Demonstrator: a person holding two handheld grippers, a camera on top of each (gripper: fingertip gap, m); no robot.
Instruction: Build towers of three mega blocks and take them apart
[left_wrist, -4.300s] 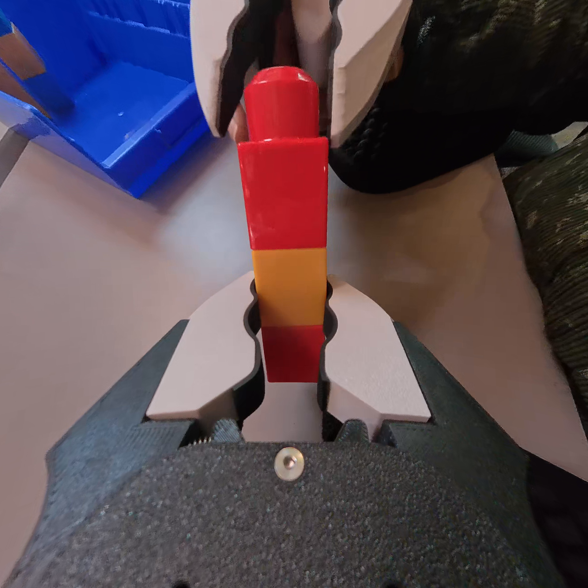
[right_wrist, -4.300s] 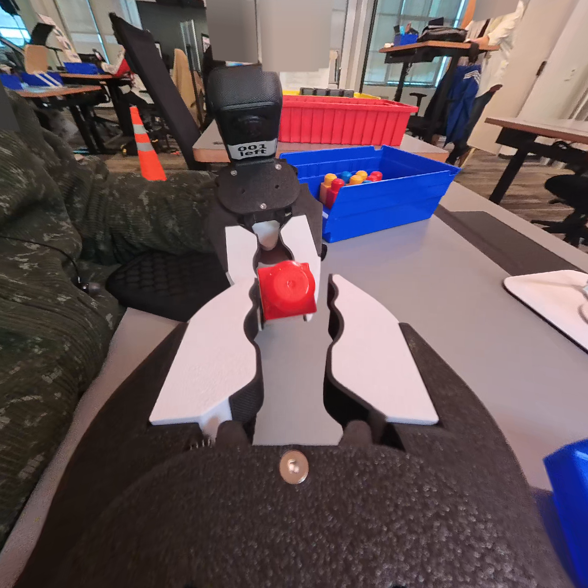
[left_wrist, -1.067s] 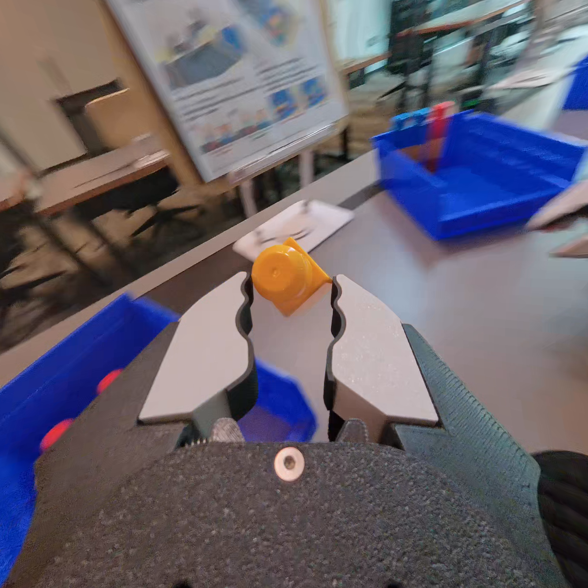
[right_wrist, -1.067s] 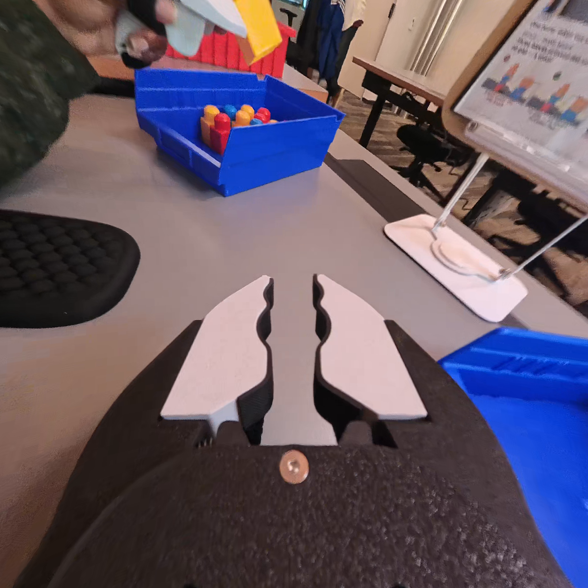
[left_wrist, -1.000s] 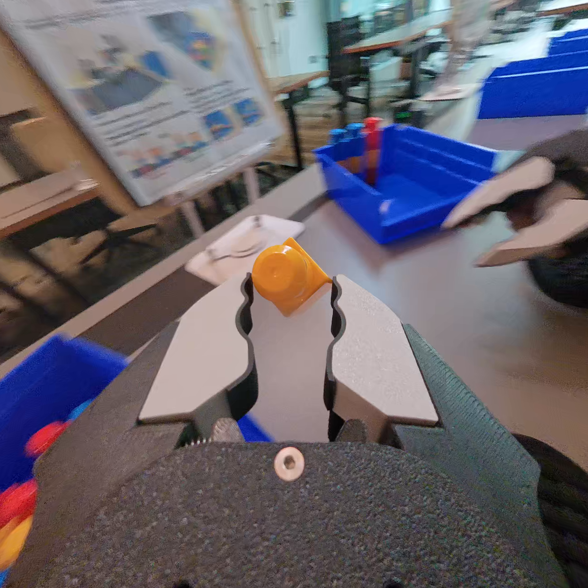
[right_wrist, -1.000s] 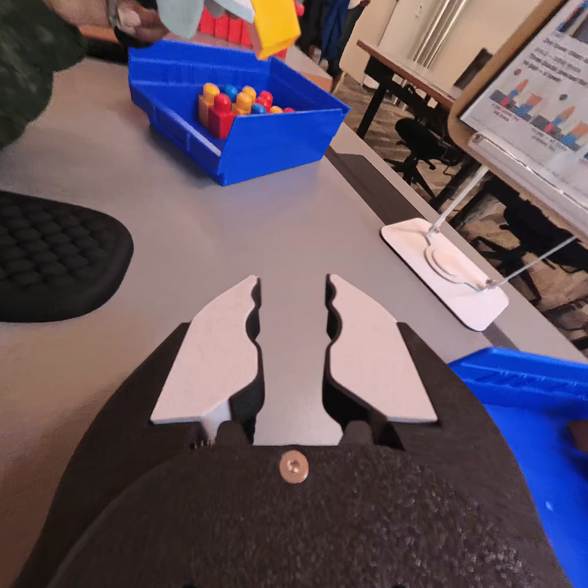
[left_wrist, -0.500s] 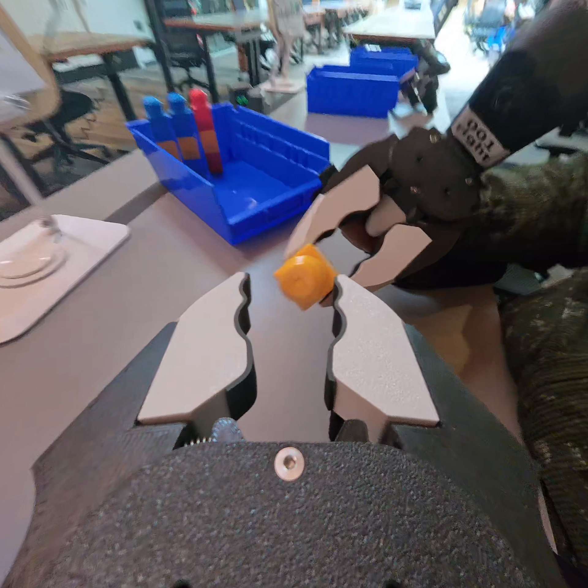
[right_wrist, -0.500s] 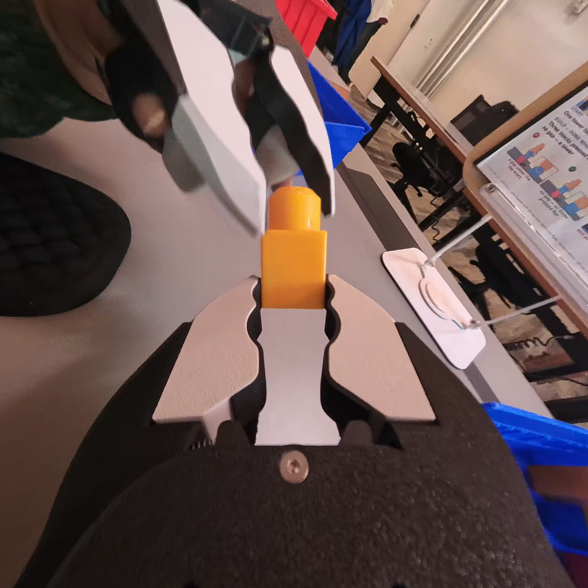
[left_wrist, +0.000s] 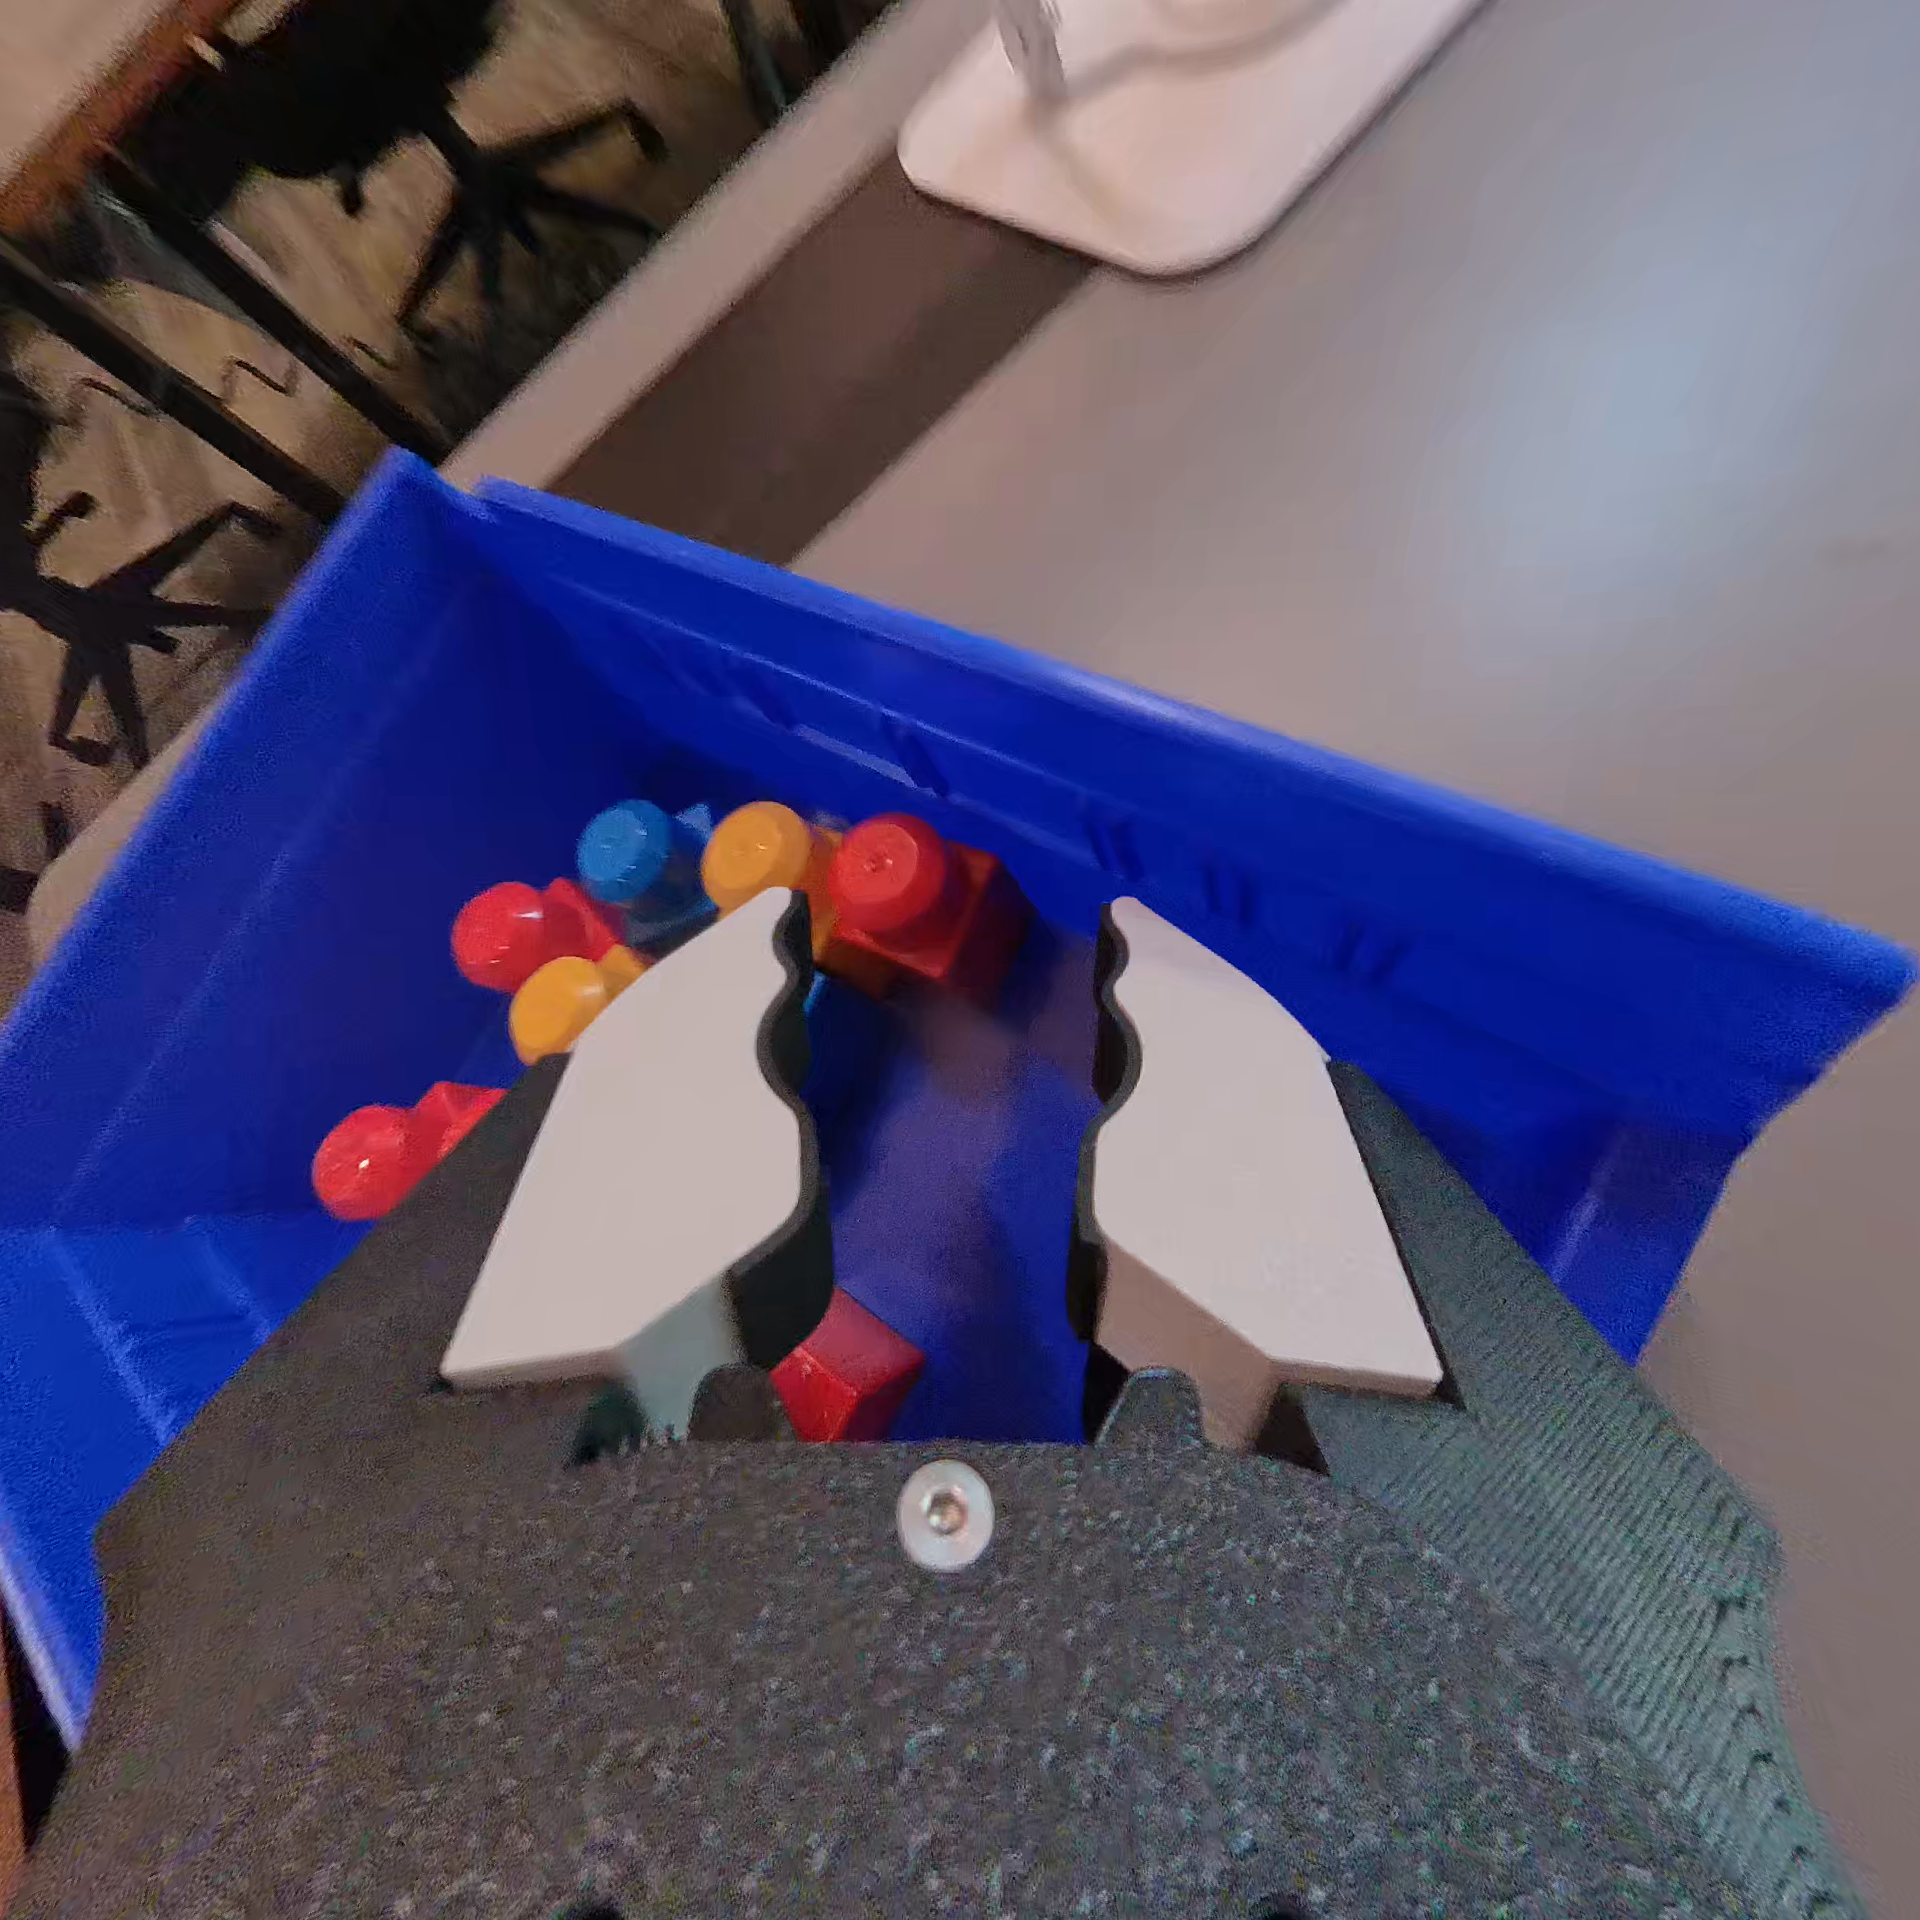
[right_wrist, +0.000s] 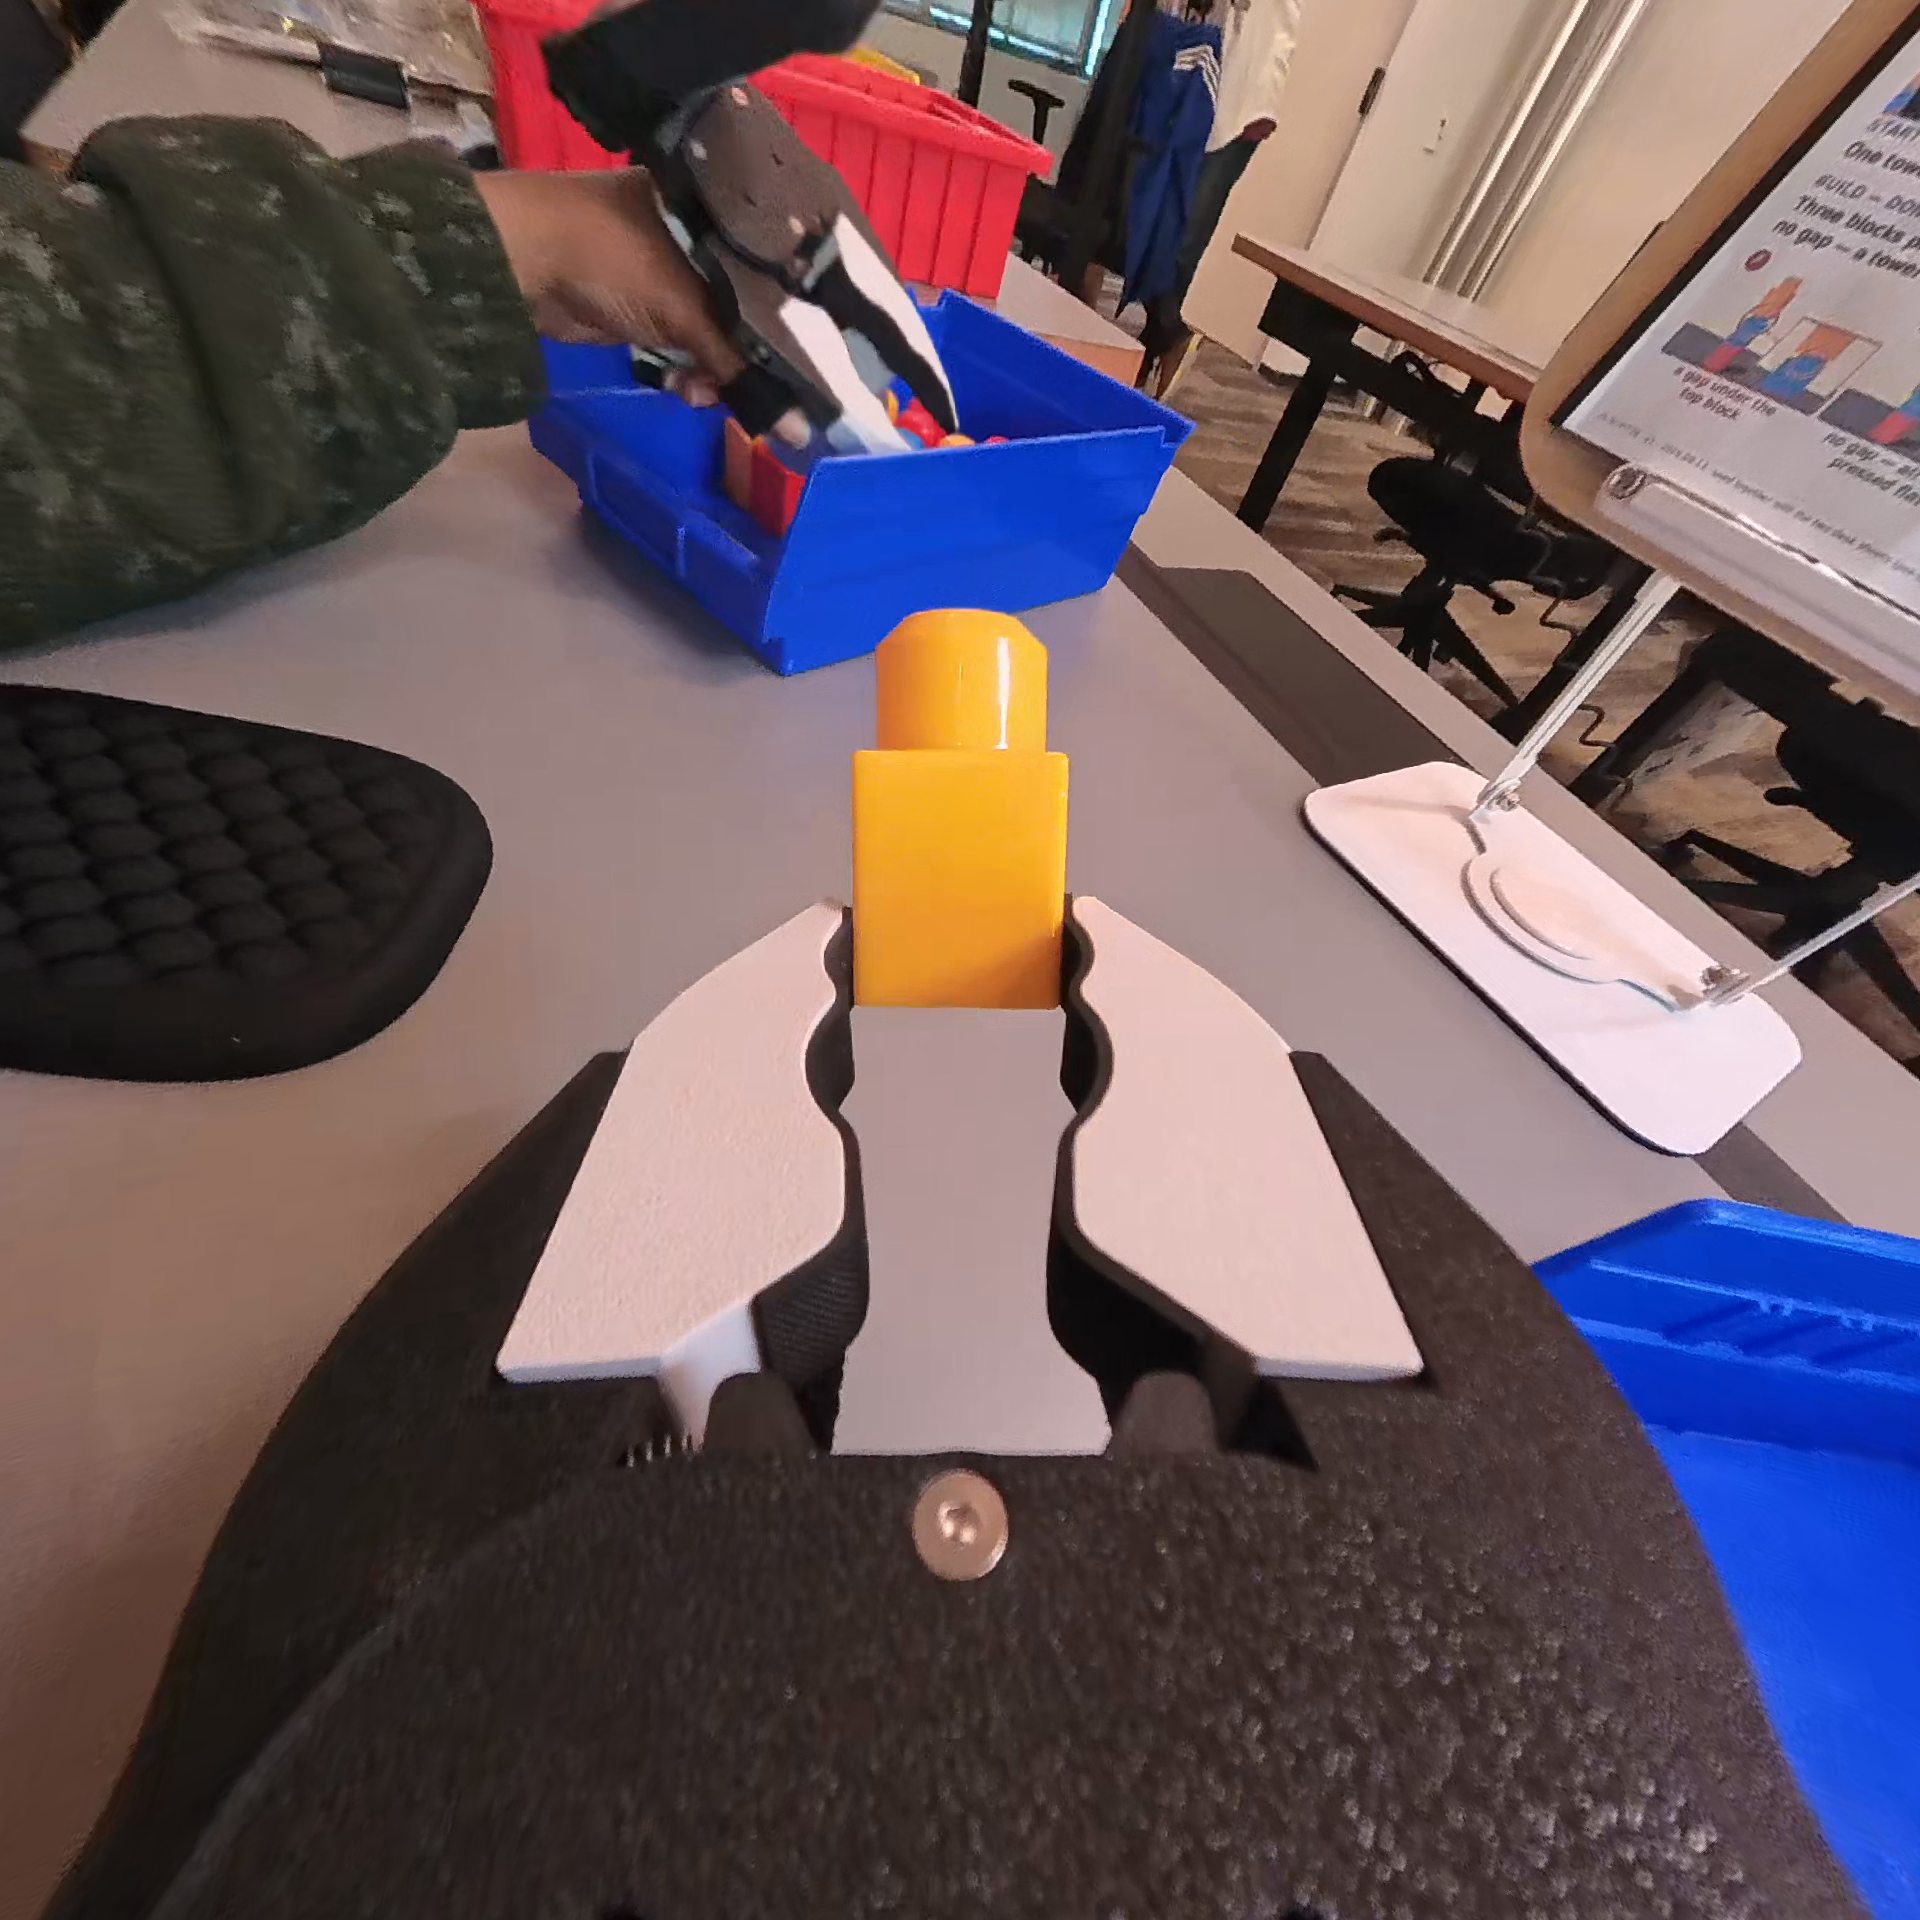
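gripping an orange block (right_wrist: 958, 878), the right gripper (right_wrist: 958, 935) hovers over the table (right_wrist: 623, 727); left gripper (left_wrist: 945, 925) gapes empty above the bin (left_wrist: 1351, 862).

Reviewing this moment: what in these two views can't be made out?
- Left wrist view: blocks under the left gripper are partly hidden by its fingers; the bin is motion-blurred.
- Right wrist view: the orange block base sits between fingers; the far bin contents are covered by the other gripper.
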